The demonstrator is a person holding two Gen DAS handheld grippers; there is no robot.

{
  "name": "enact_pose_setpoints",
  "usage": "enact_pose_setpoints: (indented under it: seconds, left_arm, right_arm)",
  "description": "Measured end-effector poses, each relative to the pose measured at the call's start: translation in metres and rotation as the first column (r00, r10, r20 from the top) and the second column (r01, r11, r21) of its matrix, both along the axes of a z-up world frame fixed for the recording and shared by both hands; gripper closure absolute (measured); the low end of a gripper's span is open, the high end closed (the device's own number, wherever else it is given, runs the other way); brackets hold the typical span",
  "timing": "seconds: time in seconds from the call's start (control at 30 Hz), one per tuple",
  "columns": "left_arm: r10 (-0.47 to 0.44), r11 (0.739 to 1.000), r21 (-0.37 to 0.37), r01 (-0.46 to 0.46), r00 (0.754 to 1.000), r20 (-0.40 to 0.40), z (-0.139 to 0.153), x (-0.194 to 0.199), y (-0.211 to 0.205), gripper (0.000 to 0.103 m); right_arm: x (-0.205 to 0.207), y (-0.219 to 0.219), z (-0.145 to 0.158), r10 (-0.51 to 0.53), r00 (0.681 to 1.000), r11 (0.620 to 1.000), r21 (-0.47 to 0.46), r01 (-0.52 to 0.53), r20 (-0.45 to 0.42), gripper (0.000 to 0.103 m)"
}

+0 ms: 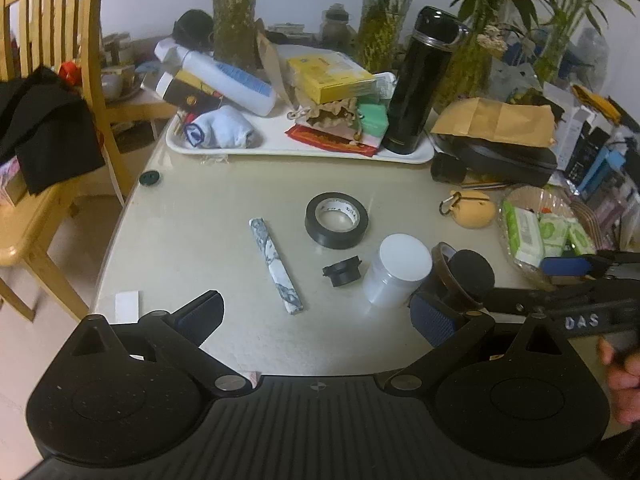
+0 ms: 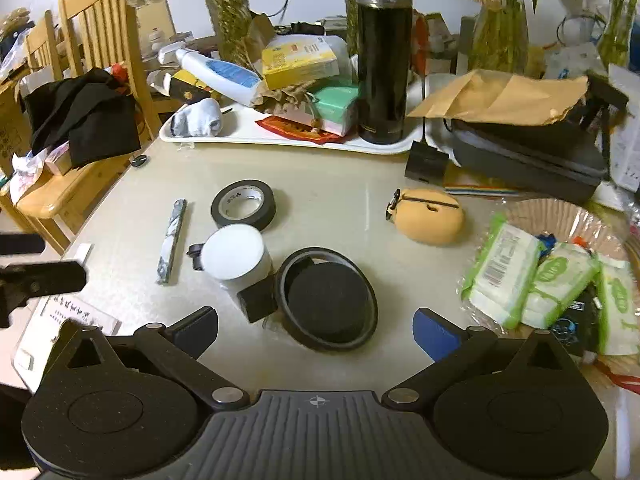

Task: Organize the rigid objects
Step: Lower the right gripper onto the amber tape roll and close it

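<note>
Both grippers hovered over the beige tabletop [image 1: 224,200], jaws spread wide and empty: left gripper [image 1: 316,316], right gripper [image 2: 316,330]. The right gripper's arm showed in the left view with white letters "DAS" [image 1: 582,322]; a hand [image 1: 624,376] sat at that view's right edge. Loose items lay mid-table: black tape roll [image 1: 336,220] with small illegible print on its white core, marbled bar [image 1: 276,264] left of it, small black fitting [image 1: 343,272] just beside a white-lidded jar [image 1: 396,276], and a round black dish [image 2: 326,298] touching the jar's right side, directly ahead of the right gripper. An orange pouch [image 2: 426,216] with a clip lay well apart to the right. At the back, a white tray [image 1: 304,152] carried a black flask [image 1: 420,80], yellow box [image 1: 332,74], white bottle [image 1: 228,80] with blue label, text unreadable. Green wipe packs [image 2: 504,276] with a barcode sat in a basket [image 2: 560,216] at right. A card [image 2: 68,316] with tiny unreadable print lay at the near-left edge.
</note>
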State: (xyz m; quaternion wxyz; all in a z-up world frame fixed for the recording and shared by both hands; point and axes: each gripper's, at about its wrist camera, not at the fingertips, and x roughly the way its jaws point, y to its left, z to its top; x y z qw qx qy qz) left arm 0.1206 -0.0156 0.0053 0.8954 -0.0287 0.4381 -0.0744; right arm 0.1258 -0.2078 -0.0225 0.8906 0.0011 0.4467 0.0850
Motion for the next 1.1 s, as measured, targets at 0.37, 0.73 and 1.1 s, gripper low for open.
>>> enact_pose_setpoints:
  seconds: [0.37, 0.73, 1.1]
  left_arm:
    - [-0.004, 0.999, -0.047, 0.005, 1.000, 0.008, 0.008, 0.001, -0.002, 0.001]
    - [-0.005, 0.999, -0.053, 0.006, 1.000, 0.004, 0.008, 0.002, -0.003, 0.001]
    - [-0.006, 0.999, -0.034, 0.006, 1.000, -0.001, 0.008, 0.003, -0.009, 0.001]
  right_arm:
    - [0.040, -0.025, -0.033, -0.106, 0.982, 0.966, 0.219, 0.138, -0.154, 0.000]
    - [0.062, -0.056, -0.070, -0.227, 0.918, 0.837, 0.417, 0.354, -0.324, 0.000]
    - [0.073, -0.039, -0.070, -0.214, 0.921, 0.891, 0.322, 0.321, -0.326, 0.011]
